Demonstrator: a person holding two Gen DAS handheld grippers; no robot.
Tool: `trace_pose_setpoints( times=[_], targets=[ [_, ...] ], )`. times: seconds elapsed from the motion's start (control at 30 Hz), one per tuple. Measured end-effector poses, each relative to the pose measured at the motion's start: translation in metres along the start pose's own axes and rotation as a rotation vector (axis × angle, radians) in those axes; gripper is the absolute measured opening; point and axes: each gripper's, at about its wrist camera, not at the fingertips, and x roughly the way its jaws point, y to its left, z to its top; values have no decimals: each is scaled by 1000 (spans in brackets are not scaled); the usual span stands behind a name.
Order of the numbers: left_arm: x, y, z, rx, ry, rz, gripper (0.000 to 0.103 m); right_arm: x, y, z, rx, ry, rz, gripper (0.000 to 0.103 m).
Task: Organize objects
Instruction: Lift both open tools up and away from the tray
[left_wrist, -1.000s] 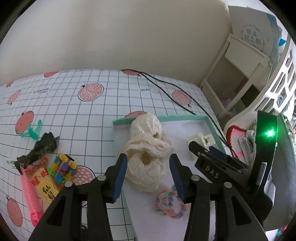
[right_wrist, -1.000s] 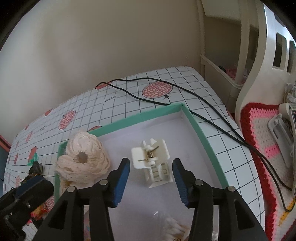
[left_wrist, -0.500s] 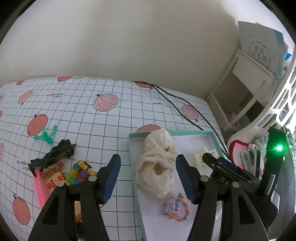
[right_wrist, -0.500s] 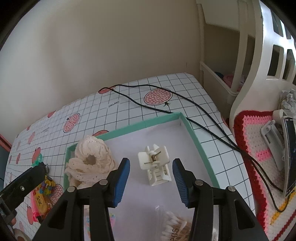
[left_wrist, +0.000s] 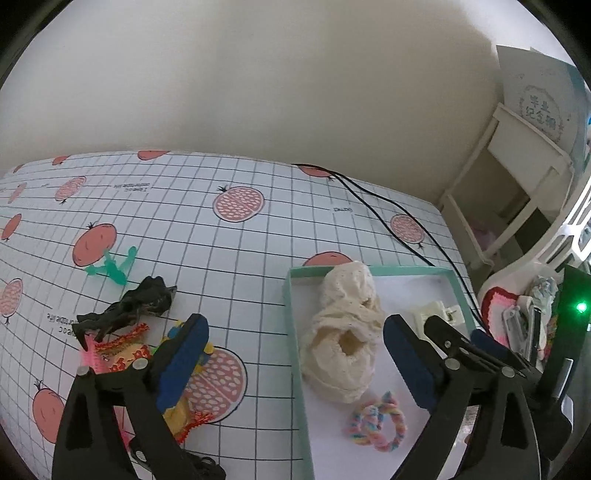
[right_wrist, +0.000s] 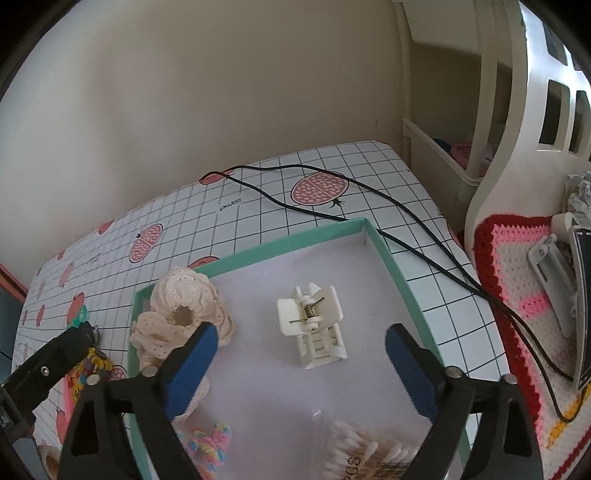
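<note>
Above the near part of the teal-rimmed tray (right_wrist: 395, 266), both grippers hang in the air with their blue-padded jaws spread wide and nothing between them. The right gripper (right_wrist: 297, 363) points down into the tray, over its white floor, and the white hair clip (right_wrist: 314, 326) lies just beyond the gap of its jaws, touching neither pad. The left gripper (left_wrist: 295, 356) straddles the tray's left wall, one finger over the tablecloth (left_wrist: 229, 266) and the other over the tray. Inside the tray, nearest, a bag of cotton swabs (right_wrist: 365, 454) is cut off by the frame edge and partly hidden by the right gripper's finger; its print cannot be read in full. A pastel hair tie (left_wrist: 376, 422) lies near the tray's left wall, and a cream lace scrunchie (left_wrist: 347, 332) sits beyond it against the far left corner. Left of the tray, outside it, a snack packet (left_wrist: 125, 360) and a pink comb (left_wrist: 90, 356) are mostly covered by the left gripper's finger; farther out lie a black hair claw (left_wrist: 136, 306) and a green clip (left_wrist: 112, 266). Two black cables (right_wrist: 369, 192) run past the tray's far corner.
</note>
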Motion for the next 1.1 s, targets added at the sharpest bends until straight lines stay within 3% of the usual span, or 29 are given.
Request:
trace_pose_setpoints(
  times=[0.13, 0.7, 1.1],
  targets=[
    [-2, 2, 0, -4, -15, 3, 103, 0, 2, 0, -2, -1, 11, 102],
    [2, -2, -3, 8, -9, 29, 103, 3, 0, -1, -8, 16, -5, 103],
    [-35, 7, -11, 15, -16, 60, 103, -55, 21, 1, 4, -24, 4, 103]
  ],
)
